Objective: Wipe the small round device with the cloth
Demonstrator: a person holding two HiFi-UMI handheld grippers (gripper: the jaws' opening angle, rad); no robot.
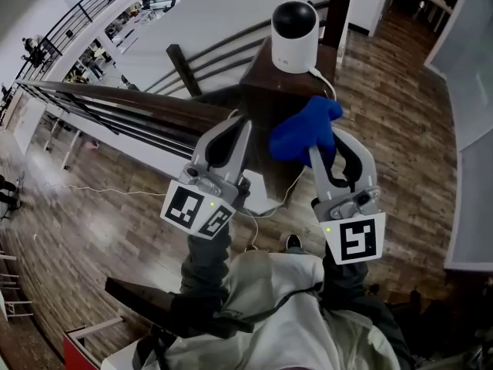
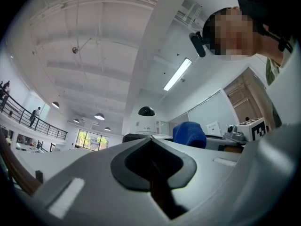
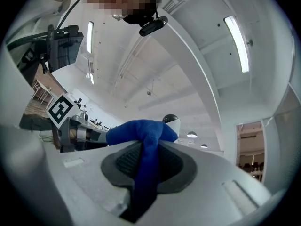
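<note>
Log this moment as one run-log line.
left tongs: shut, empty | right tongs: shut on blue cloth | white round device: untouched, cloth short of it | wipe: not started

Blue cloth (image 1: 304, 133) pinched in the right tongs (image 1: 323, 142), near the white round device (image 1: 293, 41); left tongs (image 1: 238, 121) alongside, empty

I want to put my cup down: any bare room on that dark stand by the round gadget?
Only a bare strip of stand between the device and the cloth. The near edge is crowded: the right tongs hold the cloth there, the left tongs beside them. A cable trails off the device's right.
</note>
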